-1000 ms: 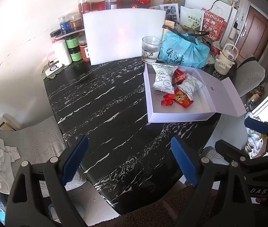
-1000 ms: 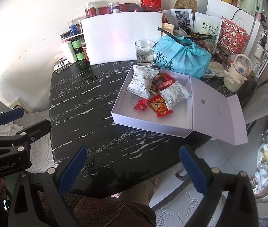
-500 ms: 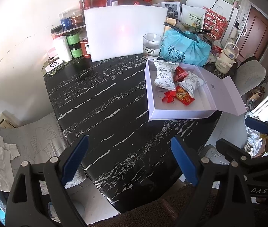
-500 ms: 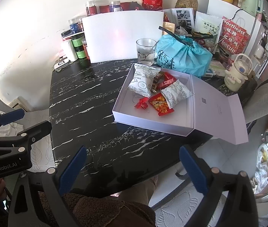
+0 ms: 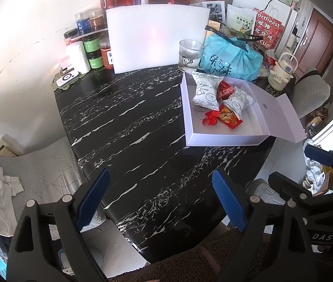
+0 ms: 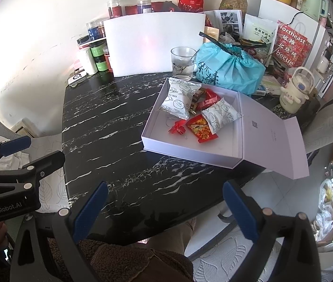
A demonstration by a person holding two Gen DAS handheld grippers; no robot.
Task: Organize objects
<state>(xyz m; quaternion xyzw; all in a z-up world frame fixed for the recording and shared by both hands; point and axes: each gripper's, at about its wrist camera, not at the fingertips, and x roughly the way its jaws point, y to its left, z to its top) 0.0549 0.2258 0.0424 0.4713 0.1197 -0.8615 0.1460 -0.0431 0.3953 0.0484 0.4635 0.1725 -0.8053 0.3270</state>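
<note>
Right of centre, white gift box (image 6: 193, 149) w/ lid flapped open sits on black marble table (image 6: 110, 127), holding snack packets (image 6: 179, 98). Left gripper (image 5: 160, 199) & right gripper (image 6: 164, 209) at bottom of frame: both spread wide, gripping nothing.

a lived-in home: cluttered marble dining table (image 5: 128, 127), spice jars (image 5: 95, 51), kettle (image 6: 294, 91), front door (image 5: 317, 44).

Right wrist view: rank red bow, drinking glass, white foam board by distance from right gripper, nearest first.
From the right gripper, open and empty at the table's near edge:
1. Red bow, on the box floor, front left.
2. Drinking glass, just behind the box's far corner.
3. White foam board, upright at the table's back.
</note>
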